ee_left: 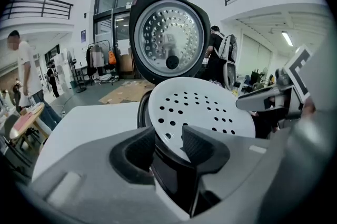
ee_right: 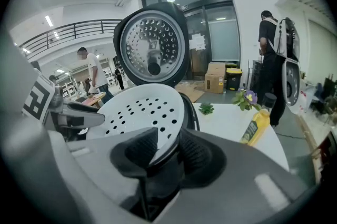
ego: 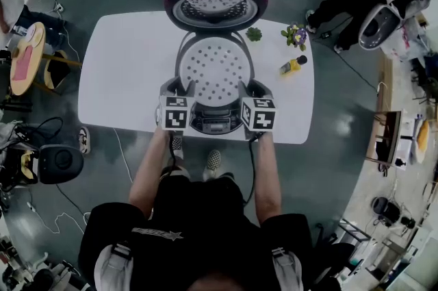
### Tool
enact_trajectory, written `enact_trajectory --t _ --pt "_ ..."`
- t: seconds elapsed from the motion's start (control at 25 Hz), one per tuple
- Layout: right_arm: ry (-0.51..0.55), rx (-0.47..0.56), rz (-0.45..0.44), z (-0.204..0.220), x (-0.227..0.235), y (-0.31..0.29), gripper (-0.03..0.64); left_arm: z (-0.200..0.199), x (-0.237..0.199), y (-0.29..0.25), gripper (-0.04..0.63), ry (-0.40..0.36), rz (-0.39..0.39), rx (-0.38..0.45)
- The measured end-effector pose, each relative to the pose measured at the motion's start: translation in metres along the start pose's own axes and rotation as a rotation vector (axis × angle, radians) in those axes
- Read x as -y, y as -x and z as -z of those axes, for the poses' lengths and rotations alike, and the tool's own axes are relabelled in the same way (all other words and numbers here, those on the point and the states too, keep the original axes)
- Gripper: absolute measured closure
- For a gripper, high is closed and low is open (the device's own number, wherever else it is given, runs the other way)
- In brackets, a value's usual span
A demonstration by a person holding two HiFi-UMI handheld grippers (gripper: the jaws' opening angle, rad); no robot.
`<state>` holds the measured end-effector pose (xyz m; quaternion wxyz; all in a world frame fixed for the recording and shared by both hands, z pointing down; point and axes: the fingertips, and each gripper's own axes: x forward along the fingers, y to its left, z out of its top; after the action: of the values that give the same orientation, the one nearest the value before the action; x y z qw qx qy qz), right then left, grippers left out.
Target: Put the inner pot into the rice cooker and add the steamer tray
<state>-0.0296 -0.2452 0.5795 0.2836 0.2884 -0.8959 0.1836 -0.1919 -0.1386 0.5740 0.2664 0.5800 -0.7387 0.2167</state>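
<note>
On the white counter (ego: pixel 116 77), the rice cooker (ego: pixel 215 120) sits centre, at the near edge. Its lid (ego: pixel 215 5) is swung open to the far side w/ the inner plate facing up. The steamer tray (ego: pixel 215 70), white w/ holes, lies in the cooker's mouth, approx level in head view.

The left tool (ego: pixel 183 84) is on the tray's near-left rim and the right tool (ego: pixel 251 85) on its near-right rim. Their marker cubes sit side by side over the cooker's front.

- **Left gripper view:** the left tool (ee_left: pixel 168 136) has its jaws clamped on the tray rim, one pad on top, the other outside it.
- **Right gripper view:** same for the right tool (ee_right: pixel 167 141), rim pinched btwn the pads.

A dark rim (ee_left: pixel 141 112) shows just under the tray's left edge.

On the counter's far right are a yellow bottle (ego: pixel 293 65), a small green plant (ego: pixel 254 34) and flowers (ego: pixel 295 35), all well apart from both tools.
</note>
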Motion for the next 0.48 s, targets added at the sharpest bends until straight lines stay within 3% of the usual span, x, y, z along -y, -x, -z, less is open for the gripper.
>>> enact_trajectory --t 0.16,0.48 --pt "-0.005 0.038 -0.012 -0.006 0.001 0.006 0.456 -0.001 0.002 0.004 0.405 0.042 0.032 0.01" --pt "0.012 0.1 -0.008 -0.022 -0.003 0.033 0.456 -0.017 0.008 0.026 0.397 -0.006 0.014 0.07"
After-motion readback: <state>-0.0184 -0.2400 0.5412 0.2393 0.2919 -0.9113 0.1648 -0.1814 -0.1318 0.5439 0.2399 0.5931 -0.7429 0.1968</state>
